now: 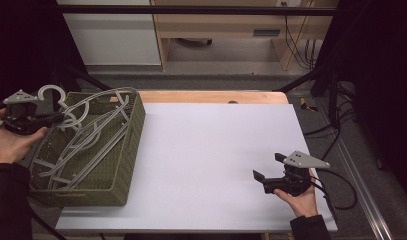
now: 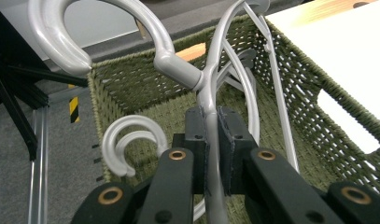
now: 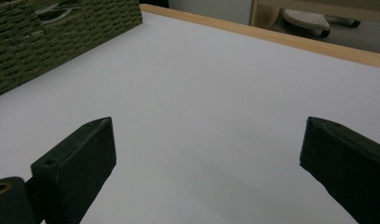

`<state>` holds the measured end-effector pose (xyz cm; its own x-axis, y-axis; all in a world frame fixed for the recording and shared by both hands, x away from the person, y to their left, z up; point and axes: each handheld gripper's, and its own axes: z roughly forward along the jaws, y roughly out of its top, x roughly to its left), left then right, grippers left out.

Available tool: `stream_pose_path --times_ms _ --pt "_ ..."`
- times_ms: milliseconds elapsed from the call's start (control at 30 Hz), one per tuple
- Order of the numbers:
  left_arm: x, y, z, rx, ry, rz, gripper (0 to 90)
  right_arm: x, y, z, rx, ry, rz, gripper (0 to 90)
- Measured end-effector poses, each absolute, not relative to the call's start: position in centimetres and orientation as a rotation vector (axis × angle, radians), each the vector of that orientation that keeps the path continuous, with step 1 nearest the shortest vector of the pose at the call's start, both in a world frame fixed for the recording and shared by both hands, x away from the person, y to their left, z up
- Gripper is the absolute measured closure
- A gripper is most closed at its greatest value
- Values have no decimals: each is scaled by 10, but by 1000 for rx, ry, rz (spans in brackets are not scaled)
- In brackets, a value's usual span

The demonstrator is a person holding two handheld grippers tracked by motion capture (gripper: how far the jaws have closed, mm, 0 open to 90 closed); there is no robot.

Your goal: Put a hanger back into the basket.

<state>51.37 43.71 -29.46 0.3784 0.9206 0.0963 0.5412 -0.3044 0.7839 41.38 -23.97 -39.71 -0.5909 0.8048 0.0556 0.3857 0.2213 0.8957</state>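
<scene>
At the table's left edge, a green woven basket is sitting with a tangle of pale grey plastic hangers lying inside it, their hooks toward the far left corner. One hanger is standing partly out of the pile, its hook curling above the basket's rim; it is smooth, silvery grey, with thin curved arms. The left gripper is clamping its jaws tight on this hanger's neck, just below the hook. Well apart, near the right edge of the white table, the right gripper is hovering with jaws spread wide, holding nothing.
</scene>
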Motion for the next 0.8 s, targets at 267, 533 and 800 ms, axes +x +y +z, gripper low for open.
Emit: stream_pose_path --times_ms 267,533,800 --pt "517 440 -304 2003 1262 716 831 414 -240 -397 1103 2080 1332 42" --pt "520 439 -317 2041 1246 708 831 414 -239 -398 1103 2080 1332 42" --pt "523 436 -315 2067 1218 729 831 415 -239 -399 1103 2083 1327 42"
